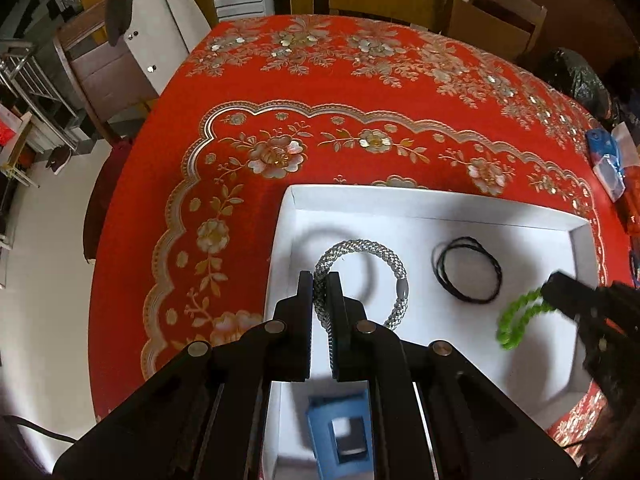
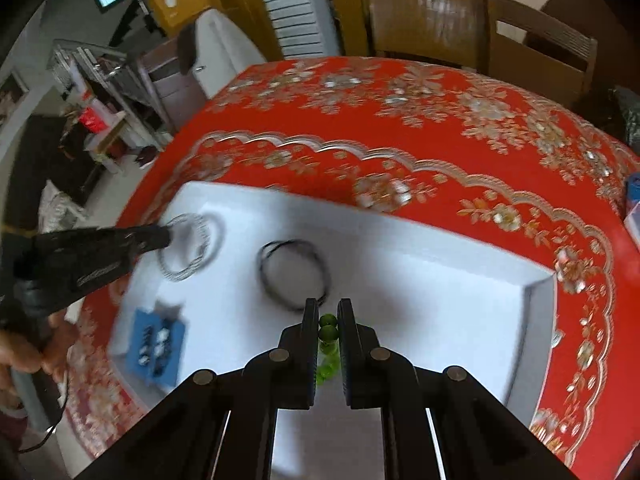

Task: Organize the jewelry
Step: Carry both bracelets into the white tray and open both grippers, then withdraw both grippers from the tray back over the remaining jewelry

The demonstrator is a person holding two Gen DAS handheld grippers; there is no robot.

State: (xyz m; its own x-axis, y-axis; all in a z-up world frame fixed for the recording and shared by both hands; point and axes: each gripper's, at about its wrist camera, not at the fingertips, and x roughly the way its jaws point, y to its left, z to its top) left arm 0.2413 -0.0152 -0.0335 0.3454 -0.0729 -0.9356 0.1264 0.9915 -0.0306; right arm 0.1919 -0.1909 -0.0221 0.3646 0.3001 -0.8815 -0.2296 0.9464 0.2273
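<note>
A white tray (image 1: 420, 202) sits on the red flowered tablecloth. My left gripper (image 1: 320, 280) is shut on a silver braided bracelet (image 1: 360, 246) and holds it above the tray's left part. My right gripper (image 2: 328, 308) is shut on a green beaded bracelet (image 2: 328, 334); in the left wrist view that bracelet (image 1: 516, 318) hangs over the tray's right part. A black cord loop (image 1: 468, 274) lies flat in the tray between them. A blue earring card (image 1: 340, 436) lies in the tray's near left corner. The right wrist view is blurred.
Wooden chairs (image 1: 496, 12) stand behind the table, one with a white coat (image 1: 160, 24) at the left. Blue and white packets (image 1: 608, 160) lie at the table's right edge. The tablecloth (image 1: 320, 80) stretches beyond the tray.
</note>
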